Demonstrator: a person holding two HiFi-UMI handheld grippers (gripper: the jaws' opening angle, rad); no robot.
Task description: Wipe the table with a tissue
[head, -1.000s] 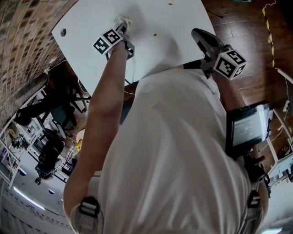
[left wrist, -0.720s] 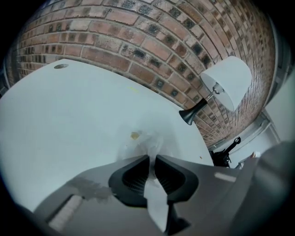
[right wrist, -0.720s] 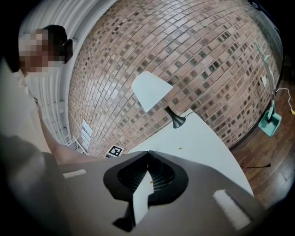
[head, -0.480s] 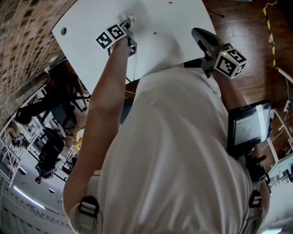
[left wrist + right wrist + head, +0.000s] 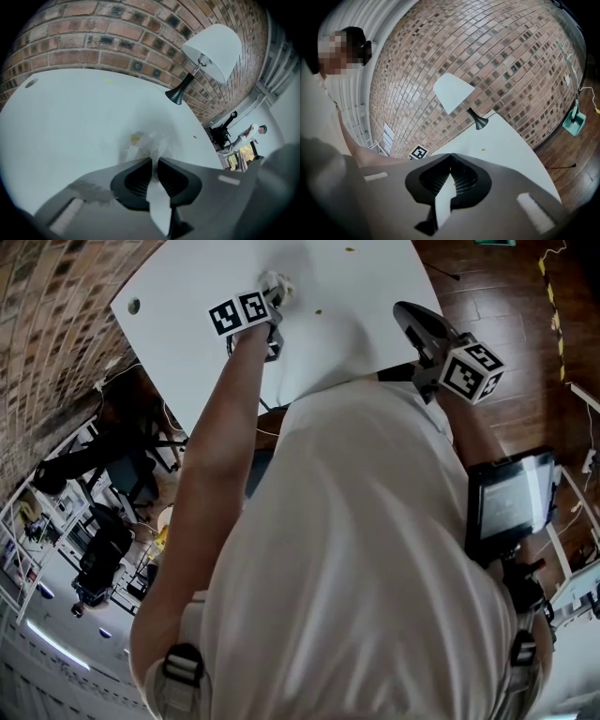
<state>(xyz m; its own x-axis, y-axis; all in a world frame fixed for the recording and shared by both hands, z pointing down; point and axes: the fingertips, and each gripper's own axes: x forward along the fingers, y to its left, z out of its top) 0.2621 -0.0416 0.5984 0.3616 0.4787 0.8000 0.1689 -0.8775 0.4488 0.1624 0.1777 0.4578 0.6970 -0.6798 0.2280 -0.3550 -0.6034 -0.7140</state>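
Near: my torso [image 5: 375, 549] hides table's [image 5: 70, 122] near edge | left gripper [image 5: 154, 161] pinching tissue [image 5: 149, 145], wad at jaws' 12 o'clock, on table | right gripper [image 5: 451, 161] pressed together, empty | far: lamp [image 5: 206, 51], 1 o'clock

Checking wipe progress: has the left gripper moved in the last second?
Yes. The left gripper, shut on the tissue, has slid right across the table, away from the hole and nearer the yellow speck.
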